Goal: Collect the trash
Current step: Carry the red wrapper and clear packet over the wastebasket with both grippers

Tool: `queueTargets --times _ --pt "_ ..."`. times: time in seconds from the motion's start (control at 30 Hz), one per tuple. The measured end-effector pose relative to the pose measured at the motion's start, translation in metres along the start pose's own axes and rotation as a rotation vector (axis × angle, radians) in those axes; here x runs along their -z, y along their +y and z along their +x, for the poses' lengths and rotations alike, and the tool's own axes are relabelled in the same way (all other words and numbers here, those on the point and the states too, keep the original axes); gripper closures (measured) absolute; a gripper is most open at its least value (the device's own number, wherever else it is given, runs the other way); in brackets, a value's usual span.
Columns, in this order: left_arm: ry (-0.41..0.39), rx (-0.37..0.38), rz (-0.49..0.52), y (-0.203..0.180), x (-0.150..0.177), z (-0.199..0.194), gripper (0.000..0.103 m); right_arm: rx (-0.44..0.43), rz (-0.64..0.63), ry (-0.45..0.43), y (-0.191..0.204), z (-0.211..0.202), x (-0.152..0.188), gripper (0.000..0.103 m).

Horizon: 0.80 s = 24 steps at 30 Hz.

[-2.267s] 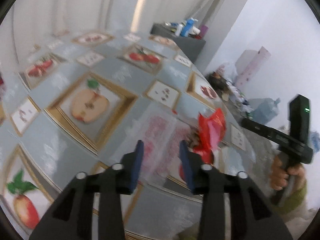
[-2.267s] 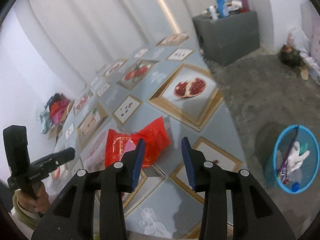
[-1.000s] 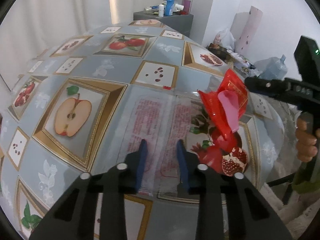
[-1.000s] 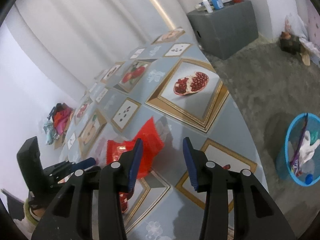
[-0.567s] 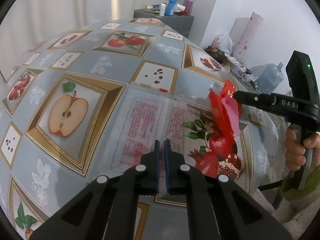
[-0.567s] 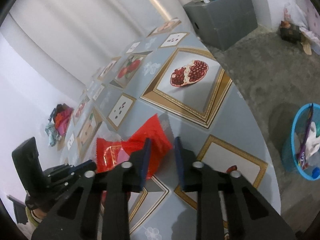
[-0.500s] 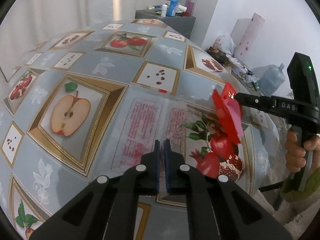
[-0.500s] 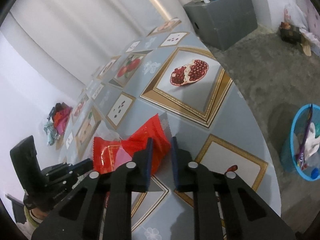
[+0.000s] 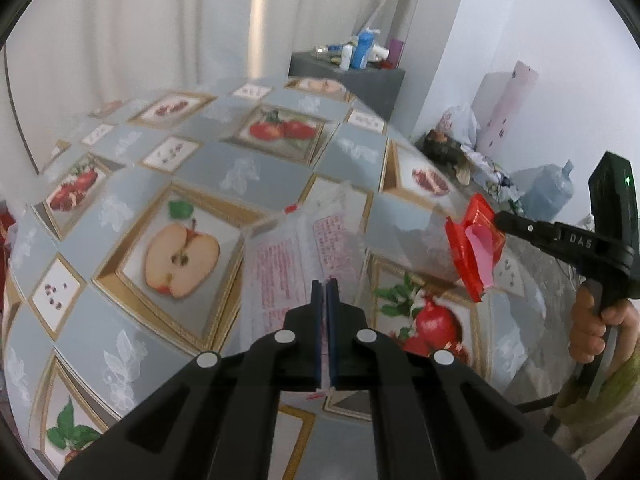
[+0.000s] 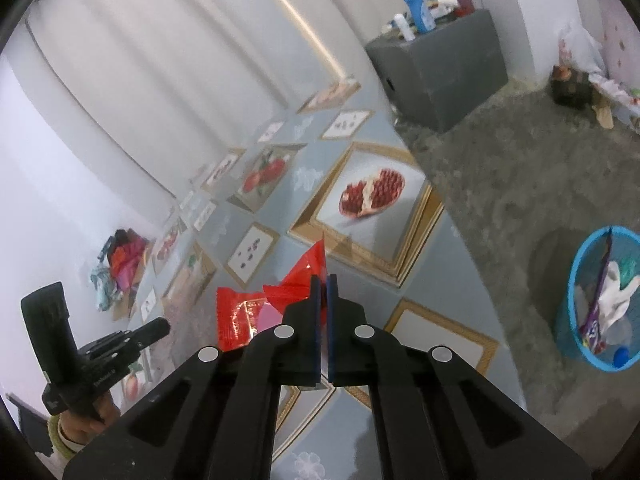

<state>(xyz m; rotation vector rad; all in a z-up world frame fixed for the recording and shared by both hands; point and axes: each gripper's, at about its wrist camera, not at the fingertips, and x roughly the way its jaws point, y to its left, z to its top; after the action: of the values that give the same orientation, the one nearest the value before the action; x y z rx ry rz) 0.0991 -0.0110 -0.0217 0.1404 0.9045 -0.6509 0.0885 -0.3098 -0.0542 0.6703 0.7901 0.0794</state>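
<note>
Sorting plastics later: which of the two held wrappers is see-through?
The clear wrapper with pink print, pinched in the left gripper: the tablecloth shows through it. The red wrapper in the right gripper is opaque.

Both tongs newly clamped, wrappers (image 10: 280,304) lifted.

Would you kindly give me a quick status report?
Left gripper shut on clear wrapper. Right gripper shut on red wrapper. Blue bin unobstructed.

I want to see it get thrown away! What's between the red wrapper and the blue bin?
In the right wrist view, only tablecloth and bare grey floor lie between the red wrapper and the blue bin.
</note>
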Motion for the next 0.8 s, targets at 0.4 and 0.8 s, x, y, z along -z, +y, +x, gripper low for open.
queueTargets --times 0.4,0.8 --pt "-0.12 0.128 0.145 -0.073 -0.06 -0.018 0.101 0.21 0.14 -0.328 -0.078 -0.12 -0.028 0.103" --pt "-0.021 0.404 0.376 -0.236 -0.107 0.046 0.101 0.502 0.377 -0.45 -0.195 -0.2 0.02 0.103"
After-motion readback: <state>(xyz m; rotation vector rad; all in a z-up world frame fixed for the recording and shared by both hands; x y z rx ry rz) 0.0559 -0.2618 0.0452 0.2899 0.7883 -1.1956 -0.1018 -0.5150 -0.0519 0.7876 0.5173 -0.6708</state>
